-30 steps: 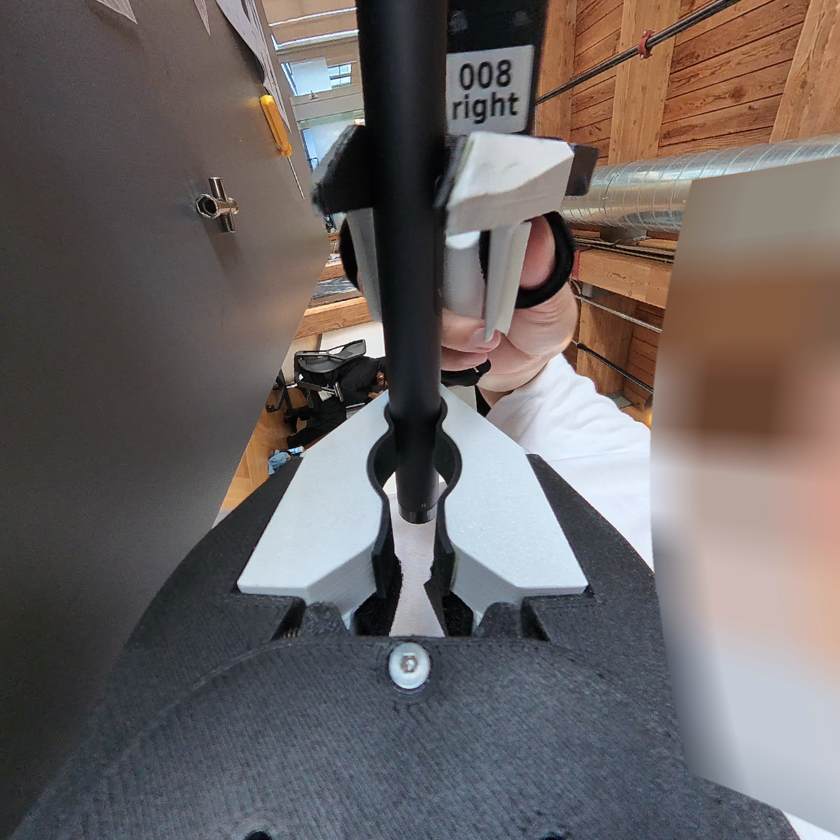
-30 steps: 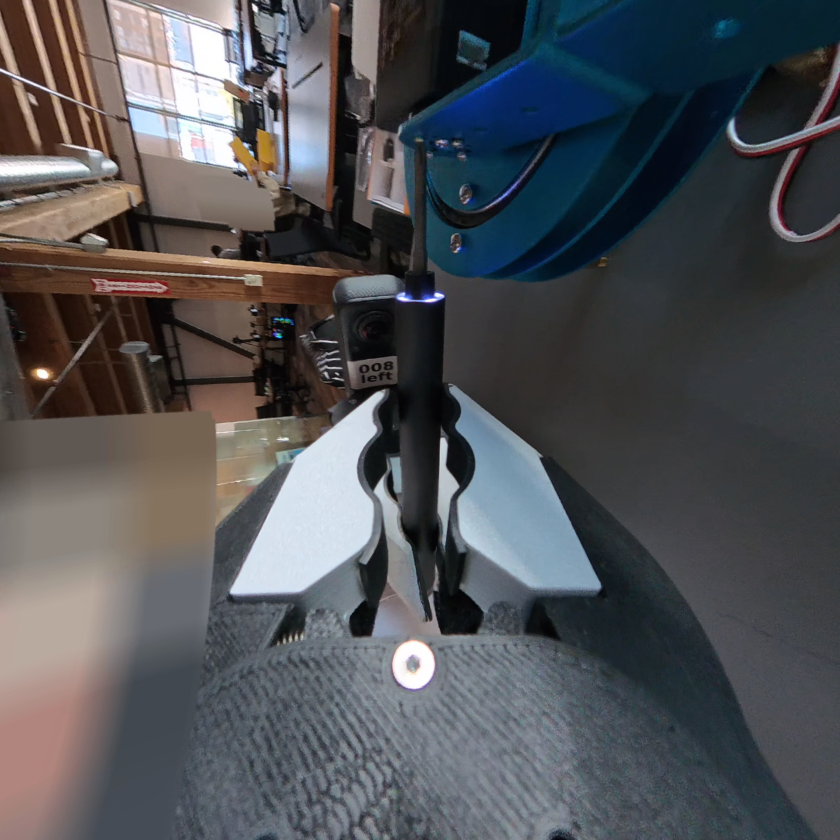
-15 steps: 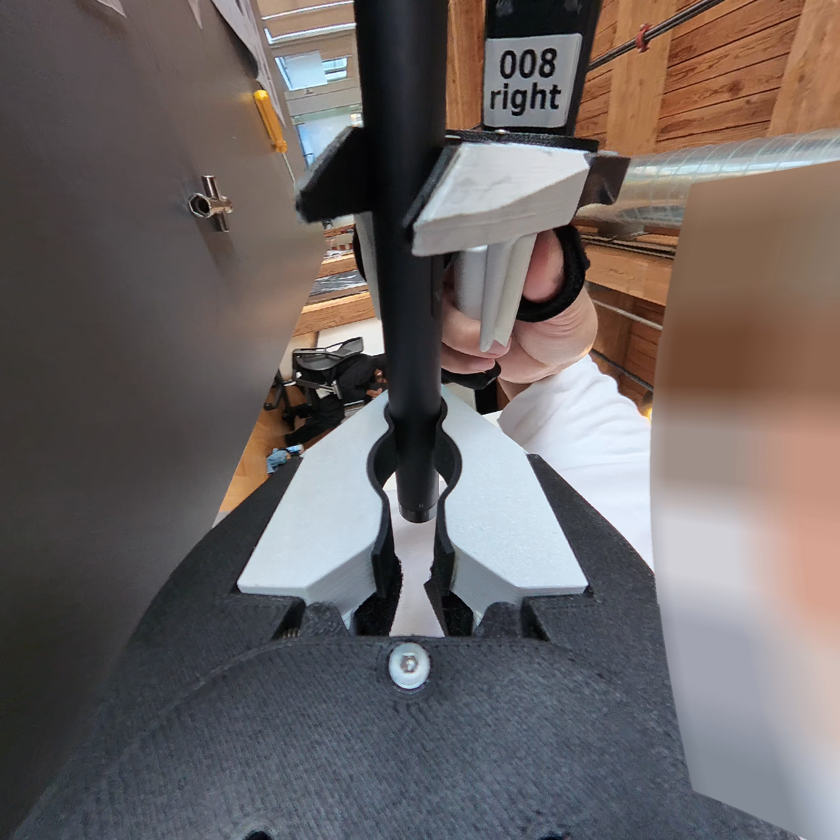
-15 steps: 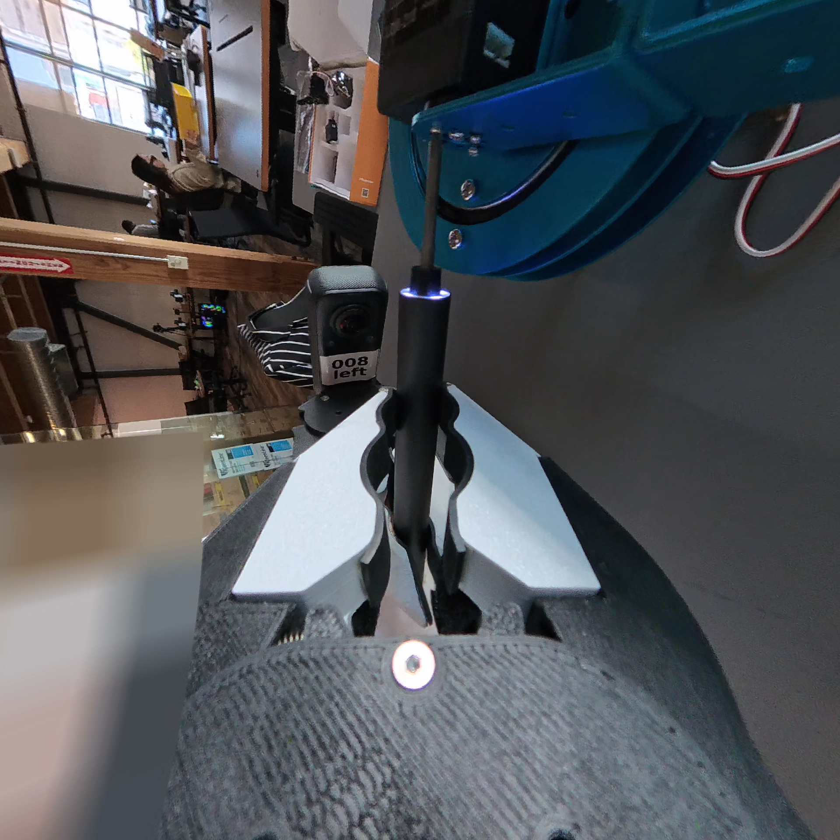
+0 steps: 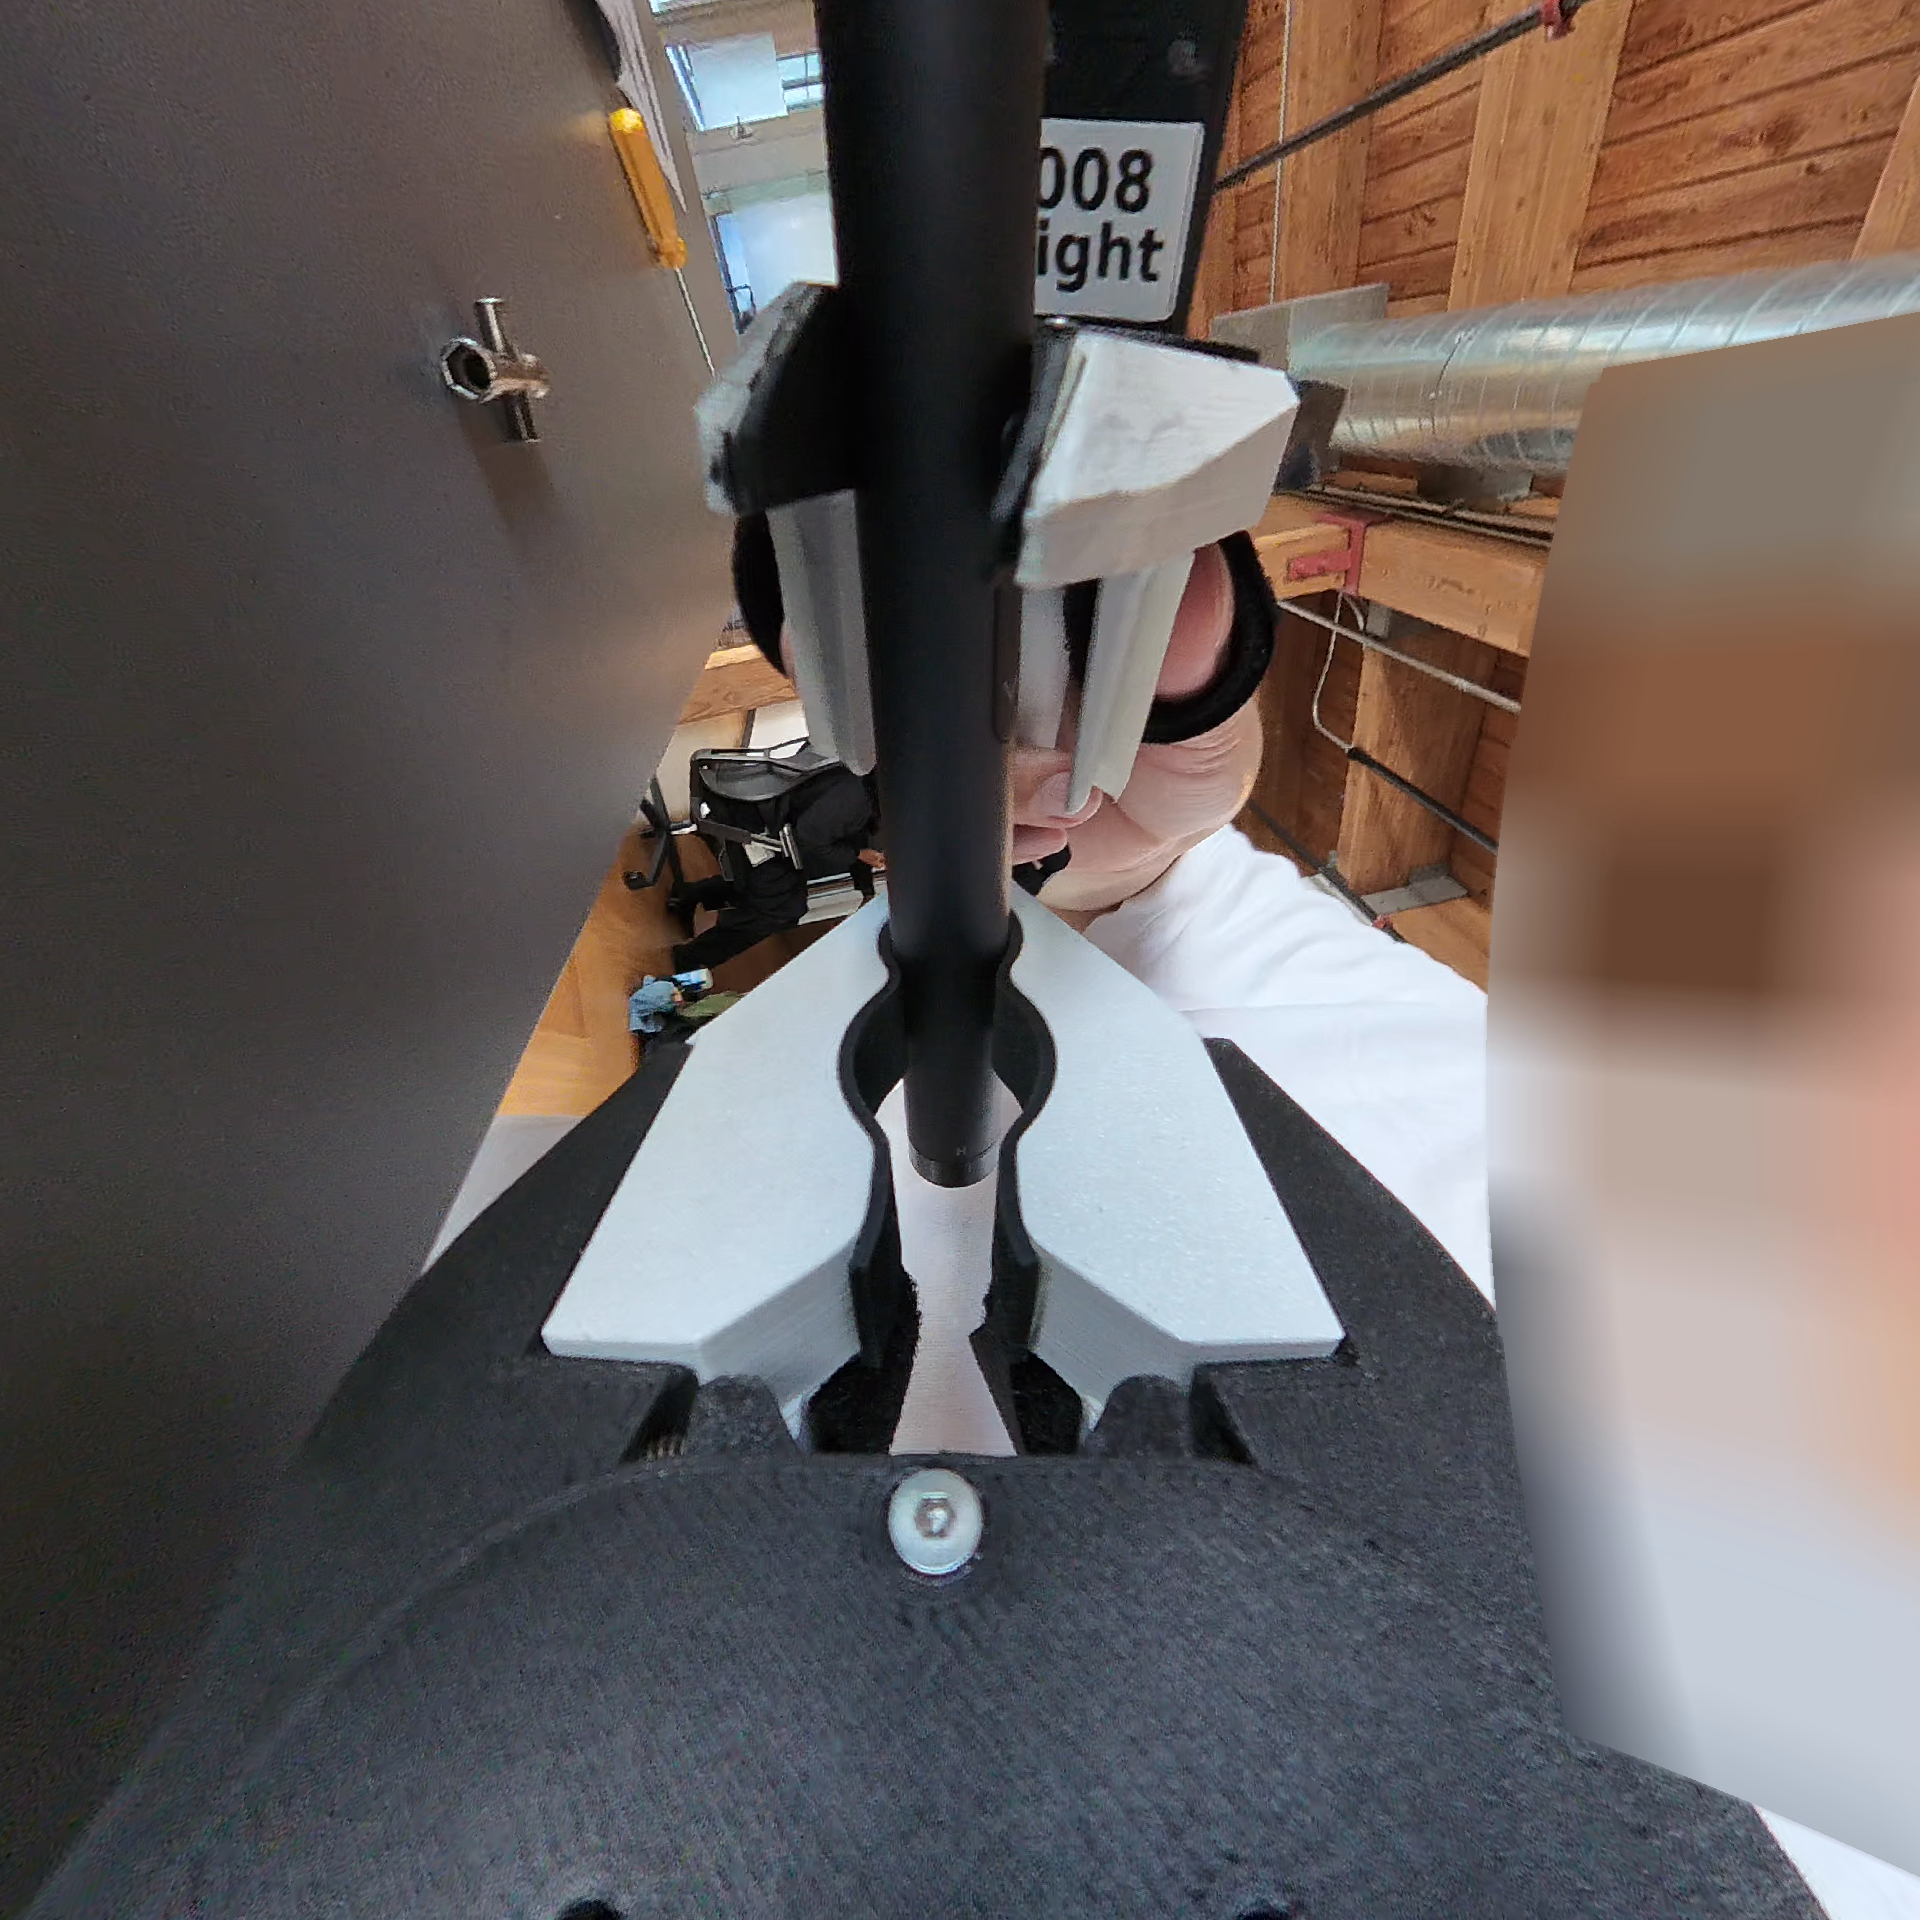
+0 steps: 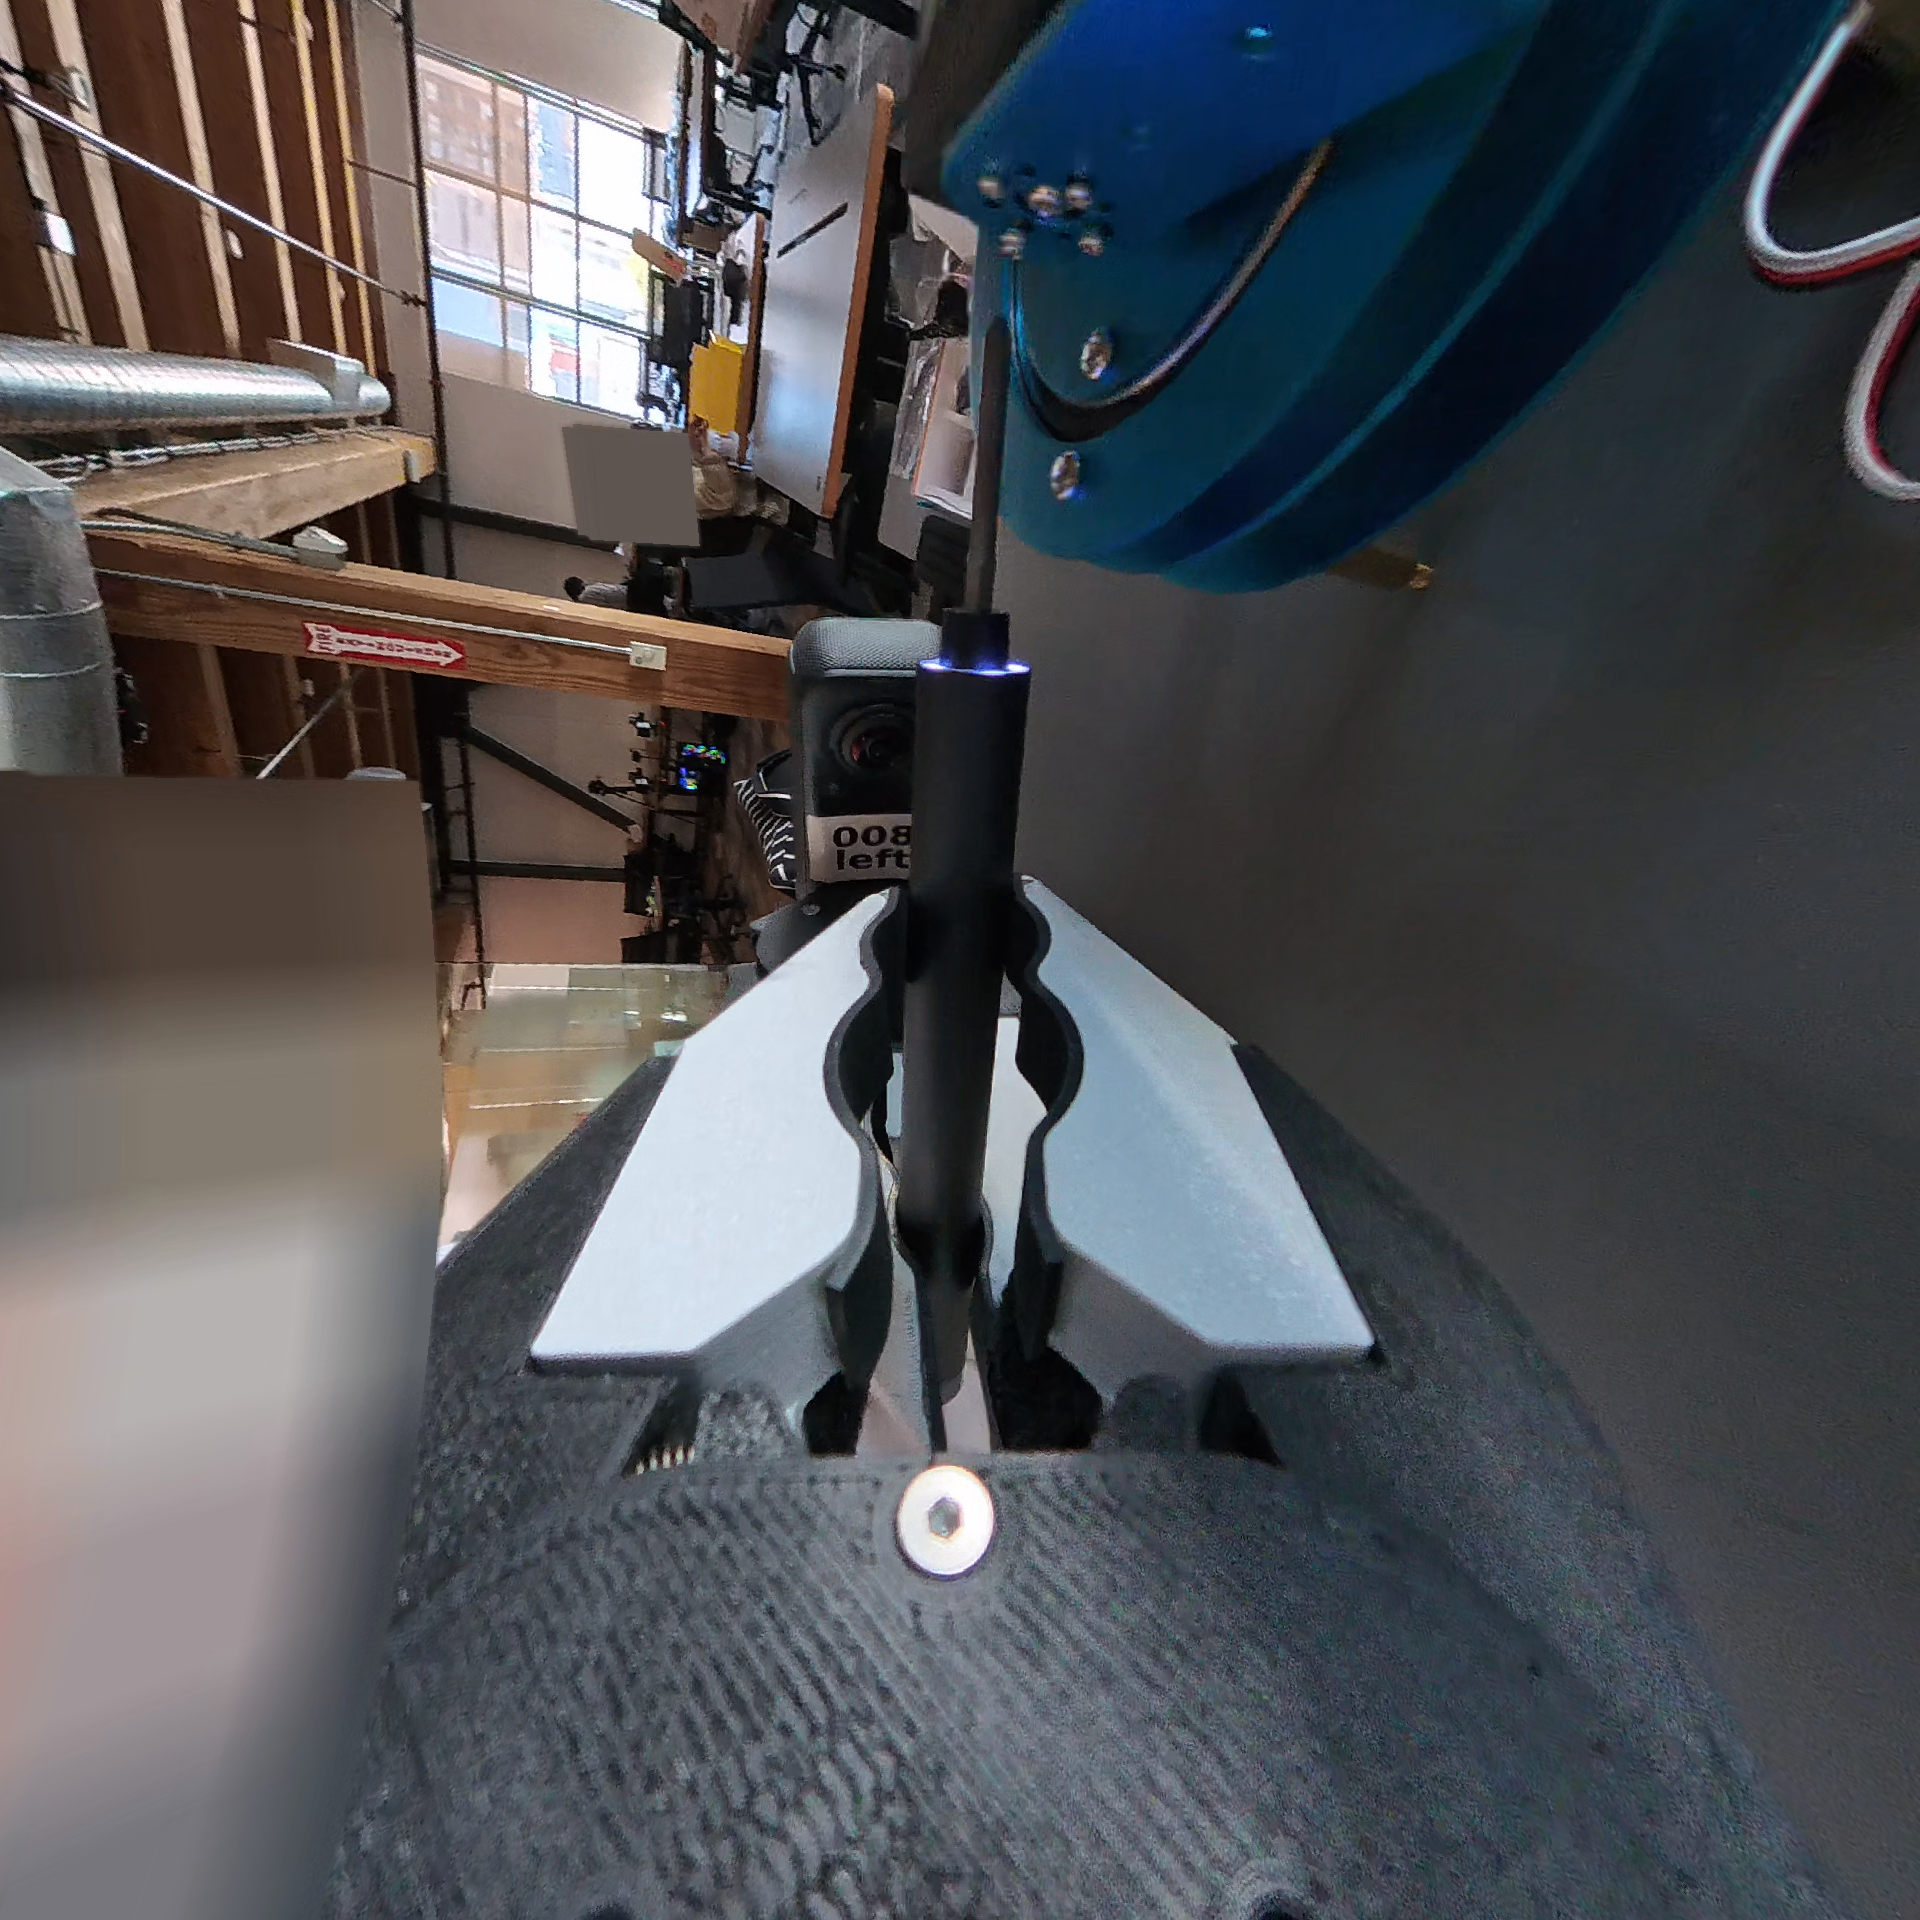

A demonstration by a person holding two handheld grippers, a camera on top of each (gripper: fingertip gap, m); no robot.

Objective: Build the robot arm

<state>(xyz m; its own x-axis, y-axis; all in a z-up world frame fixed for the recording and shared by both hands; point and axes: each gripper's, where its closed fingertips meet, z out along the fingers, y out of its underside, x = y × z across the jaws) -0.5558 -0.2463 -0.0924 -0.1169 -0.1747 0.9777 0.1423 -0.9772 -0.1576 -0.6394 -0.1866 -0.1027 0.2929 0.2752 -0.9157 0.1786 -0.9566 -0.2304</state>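
Note:
A black electric screwdriver (image 5: 935, 623) runs between both grippers. My left gripper (image 5: 948, 935) is shut on its rear end. My right gripper (image 6: 956, 904) is shut on the body farther forward; it also shows in the left wrist view (image 5: 935, 468), held by a hand (image 5: 1143, 790). In the right wrist view the screwdriver (image 6: 961, 935) has a lit ring at its front. Its thin bit (image 6: 989, 468) points at a blue plastic part (image 6: 1351, 312) and ends beside the part's edge, near a screw (image 6: 1062, 474). Whether the bit touches it I cannot tell.
A dark grey tabletop (image 5: 260, 727) fills one side of each view. On it lie a small metal T-shaped piece (image 5: 497, 371) and a yellow-handled tool (image 5: 644, 187). Red and white wires (image 6: 1849, 260) loop by the blue part. The left gripper's camera (image 6: 857, 727) shows behind the screwdriver. The gap from one gripper's tips to the other's is roughly 9 centimeters.
The right gripper has swung, so the blue part now sits higher and farther right in its view. In the left wrist view the right gripper looks closer. Both grips are unchanged.

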